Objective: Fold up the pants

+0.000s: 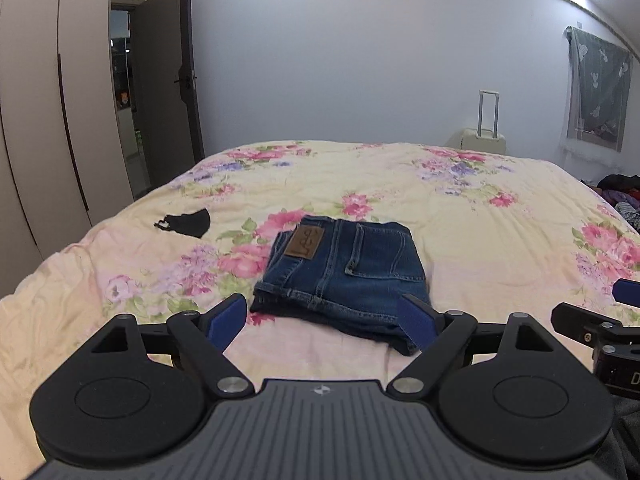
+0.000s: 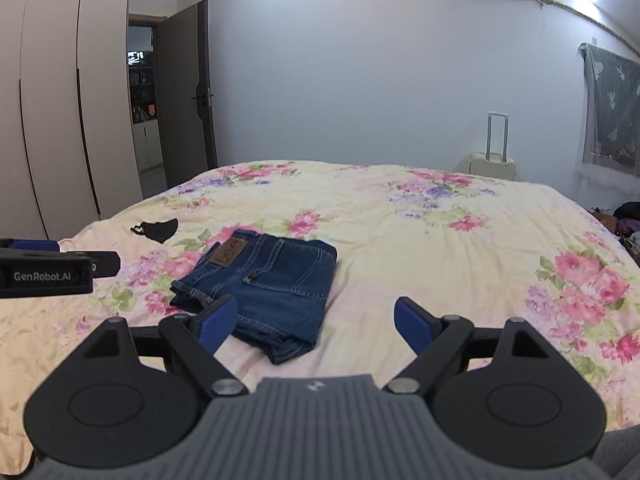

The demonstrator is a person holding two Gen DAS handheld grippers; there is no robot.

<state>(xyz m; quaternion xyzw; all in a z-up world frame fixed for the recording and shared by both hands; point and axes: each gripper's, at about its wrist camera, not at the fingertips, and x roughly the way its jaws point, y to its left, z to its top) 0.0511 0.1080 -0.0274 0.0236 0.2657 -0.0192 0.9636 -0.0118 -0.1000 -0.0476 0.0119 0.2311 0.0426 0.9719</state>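
Blue jeans (image 1: 344, 276) lie folded into a compact square on the floral bedspread (image 1: 480, 216), brown leather patch and back pocket facing up. They also show in the right wrist view (image 2: 264, 284). My left gripper (image 1: 324, 320) is open and empty, just short of the jeans' near edge. My right gripper (image 2: 316, 320) is open and empty, at the near right corner of the jeans. The right gripper shows at the right edge of the left wrist view (image 1: 592, 320). The left gripper shows at the left edge of the right wrist view (image 2: 52, 268).
A black face mask (image 1: 186, 222) lies on the bed, left of the jeans. A wardrobe (image 1: 48, 120) and an open door (image 1: 164, 92) are at the left. A cream suitcase (image 1: 484, 136) stands behind the bed. A clothes pile (image 1: 624, 196) sits at the right.
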